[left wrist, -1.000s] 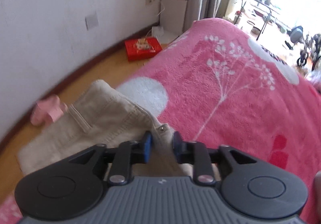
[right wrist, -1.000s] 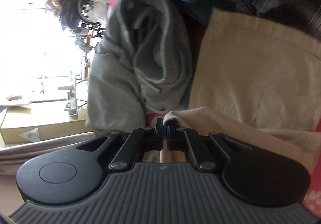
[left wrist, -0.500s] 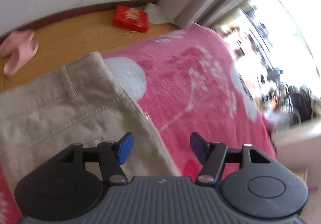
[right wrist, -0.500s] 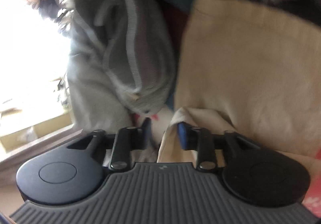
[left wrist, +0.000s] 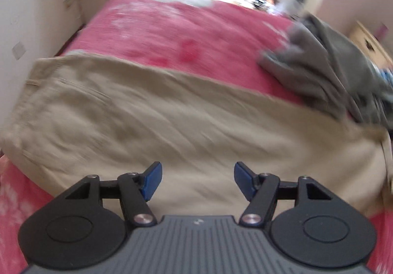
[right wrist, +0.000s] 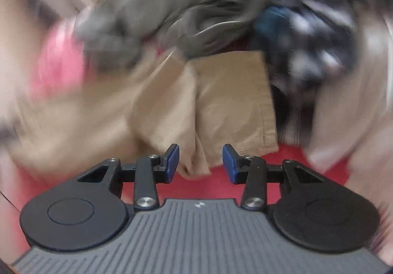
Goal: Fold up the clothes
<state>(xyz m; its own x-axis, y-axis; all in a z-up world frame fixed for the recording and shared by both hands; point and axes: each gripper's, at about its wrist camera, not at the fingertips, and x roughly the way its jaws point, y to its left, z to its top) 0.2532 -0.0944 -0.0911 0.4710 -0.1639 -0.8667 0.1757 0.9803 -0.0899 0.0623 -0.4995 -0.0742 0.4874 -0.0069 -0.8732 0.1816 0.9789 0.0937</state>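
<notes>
Currently, the beige trousers (left wrist: 172, 111) lie spread across the pink blanket (left wrist: 186, 35) on the bed, running from left to right. The left hand-held gripper (left wrist: 197, 181) hovers over the trousers, jaws spread wide, grasping nothing. The right hand-held gripper (right wrist: 200, 163) is likewise released, positioned near the trouser leg ends. A grey garment (left wrist: 326, 70) lies at the trousers' right end, beside a blurred pile of dark clothes (right wrist: 312, 28).

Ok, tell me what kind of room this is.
Most likely a bedroom: the khaki trousers lie spread on a bed under a pink floral blanket, a heap of unfolded clothes sits beside them, and a bright window is beyond.
</notes>
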